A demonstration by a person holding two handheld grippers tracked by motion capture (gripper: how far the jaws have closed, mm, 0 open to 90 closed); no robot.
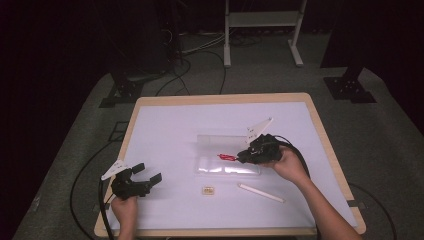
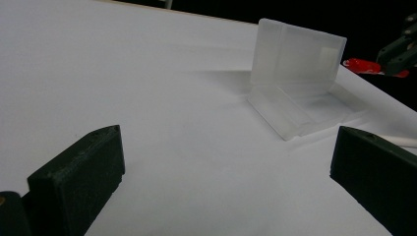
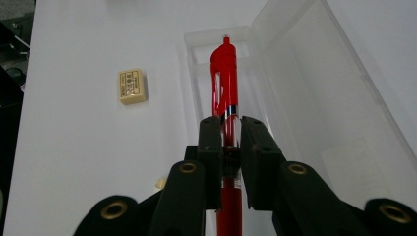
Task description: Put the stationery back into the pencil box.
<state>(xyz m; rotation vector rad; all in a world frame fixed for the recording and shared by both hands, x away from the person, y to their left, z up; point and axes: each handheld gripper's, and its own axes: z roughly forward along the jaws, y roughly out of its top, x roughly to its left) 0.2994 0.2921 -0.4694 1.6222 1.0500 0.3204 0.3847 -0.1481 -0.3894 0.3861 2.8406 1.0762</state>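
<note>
While the person's right hand hovers over the middle of the worktop [image 1: 165, 130], the right tongs [image 3: 230, 142] are clamped narrow on a red pen [image 3: 225, 73], gripping it about halfway along the barrel. Its free end points out ahead of the jaws, directly over the tray of an open clear pencil case [image 1: 227, 155]. From the right gripper view, the pen's long axis lines up with the long axis of that tray, with the raised lid standing just to one side. I'd judge the coming move turns on exactly this: lowering the pen so it settles lengthwise into the tray and not across its wall.

Over by the near left corner, the left tongs [image 1: 148, 172] are spread wide with nothing between them, well apart from the case and aimed toward it. The right hand is plainly the nearer one. A small eraser [image 1: 208, 190] and a white stick-like item [image 1: 261, 193], possibly another pen, lie on the sheet just in front of the case.
</note>
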